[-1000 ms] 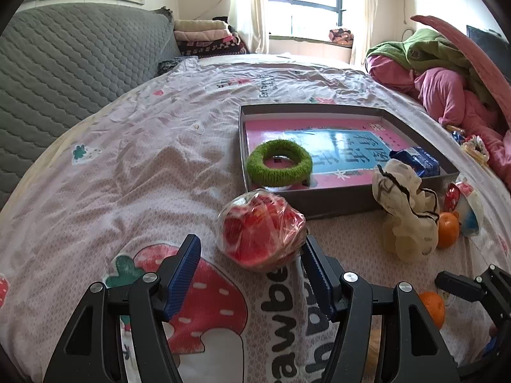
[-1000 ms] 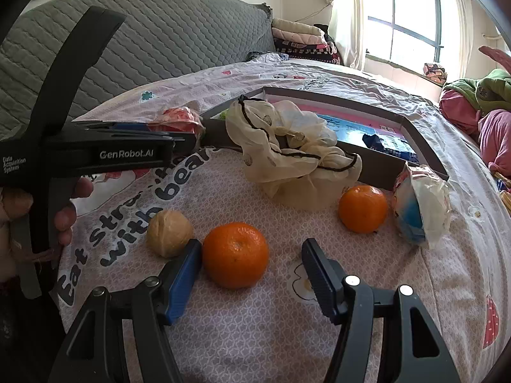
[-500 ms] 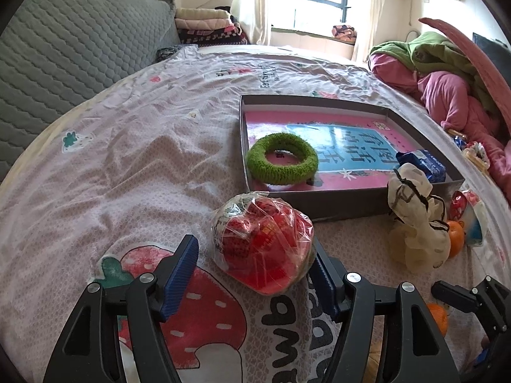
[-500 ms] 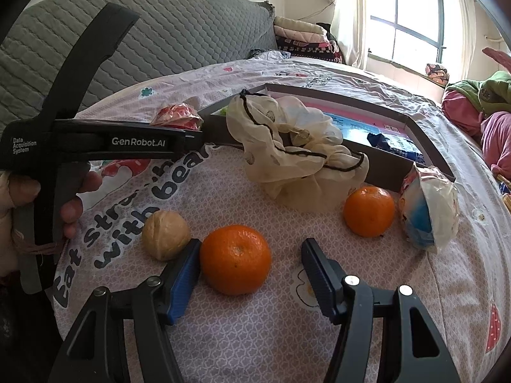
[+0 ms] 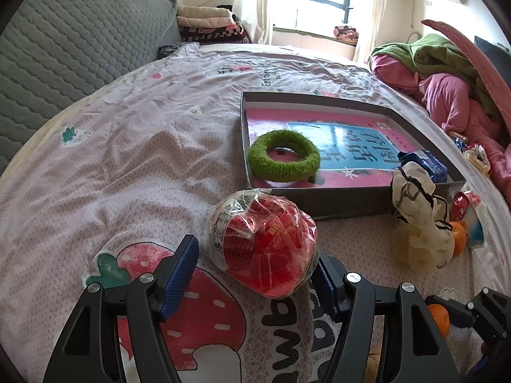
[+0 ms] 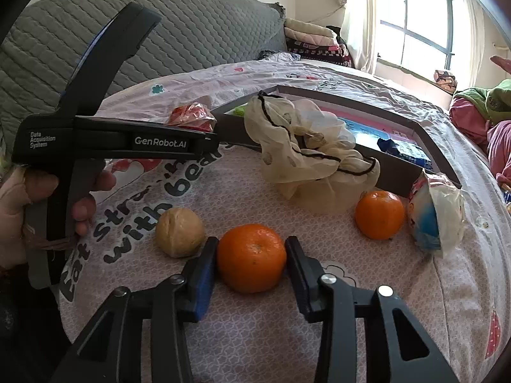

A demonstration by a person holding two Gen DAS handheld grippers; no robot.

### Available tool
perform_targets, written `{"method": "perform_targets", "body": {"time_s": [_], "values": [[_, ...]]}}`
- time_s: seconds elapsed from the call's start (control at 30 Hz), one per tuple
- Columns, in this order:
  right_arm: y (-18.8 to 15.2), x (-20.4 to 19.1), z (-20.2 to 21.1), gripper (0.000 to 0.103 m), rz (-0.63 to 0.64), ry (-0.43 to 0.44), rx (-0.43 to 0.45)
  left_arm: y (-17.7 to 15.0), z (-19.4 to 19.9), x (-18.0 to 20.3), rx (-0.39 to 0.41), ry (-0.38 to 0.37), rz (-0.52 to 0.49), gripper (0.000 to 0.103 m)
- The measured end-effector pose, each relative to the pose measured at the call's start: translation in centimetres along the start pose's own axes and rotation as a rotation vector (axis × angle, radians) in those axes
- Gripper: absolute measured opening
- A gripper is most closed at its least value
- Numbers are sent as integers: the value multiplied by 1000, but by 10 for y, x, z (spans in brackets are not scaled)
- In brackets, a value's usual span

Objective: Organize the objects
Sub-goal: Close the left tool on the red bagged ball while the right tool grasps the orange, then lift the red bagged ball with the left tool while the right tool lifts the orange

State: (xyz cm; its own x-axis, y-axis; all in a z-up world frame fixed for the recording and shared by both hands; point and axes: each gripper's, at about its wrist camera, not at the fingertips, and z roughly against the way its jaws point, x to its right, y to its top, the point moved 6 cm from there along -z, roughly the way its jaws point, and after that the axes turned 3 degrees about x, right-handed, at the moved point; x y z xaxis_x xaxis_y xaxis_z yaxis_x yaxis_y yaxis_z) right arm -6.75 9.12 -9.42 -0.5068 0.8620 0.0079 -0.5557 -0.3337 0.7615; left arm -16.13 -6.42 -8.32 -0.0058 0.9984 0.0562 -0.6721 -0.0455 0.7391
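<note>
In the left wrist view my left gripper is open around a red snack bag in clear plastic that lies on the bedspread; the right finger touches it, the left stands apart. Beyond it a grey box with a pink and blue floor holds a green ring and a blue packet. In the right wrist view my right gripper is shut on an orange on the bed, both pads against it. The left gripper's body shows at the left.
A walnut, a second orange, a blue and white wrapped packet and a cream scrunchie cloth lie in front of the box. A grey headboard is on the left, and a pile of pink and green bedding on the right.
My left gripper has moved forward so the red bag sits between its fingers. My right gripper's fingers have closed onto the orange.
</note>
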Motion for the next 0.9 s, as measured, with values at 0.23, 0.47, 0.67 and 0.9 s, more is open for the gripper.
{"method": "perform_targets", "body": {"time_s": [0.23, 0.47, 0.67, 0.9], "values": [[0, 1, 1, 41, -10, 9, 2, 0, 1, 0, 8, -4, 0, 63], [1, 1, 2, 40, -11, 4, 5, 1, 5, 0, 19, -18, 12, 61], [2, 5, 3, 40, -13, -5, 10, -2, 10, 7, 25, -30, -4, 61], [3, 11, 4, 40, -32, -18, 18, -1, 19, 9, 42, -41, -10, 61]]}}
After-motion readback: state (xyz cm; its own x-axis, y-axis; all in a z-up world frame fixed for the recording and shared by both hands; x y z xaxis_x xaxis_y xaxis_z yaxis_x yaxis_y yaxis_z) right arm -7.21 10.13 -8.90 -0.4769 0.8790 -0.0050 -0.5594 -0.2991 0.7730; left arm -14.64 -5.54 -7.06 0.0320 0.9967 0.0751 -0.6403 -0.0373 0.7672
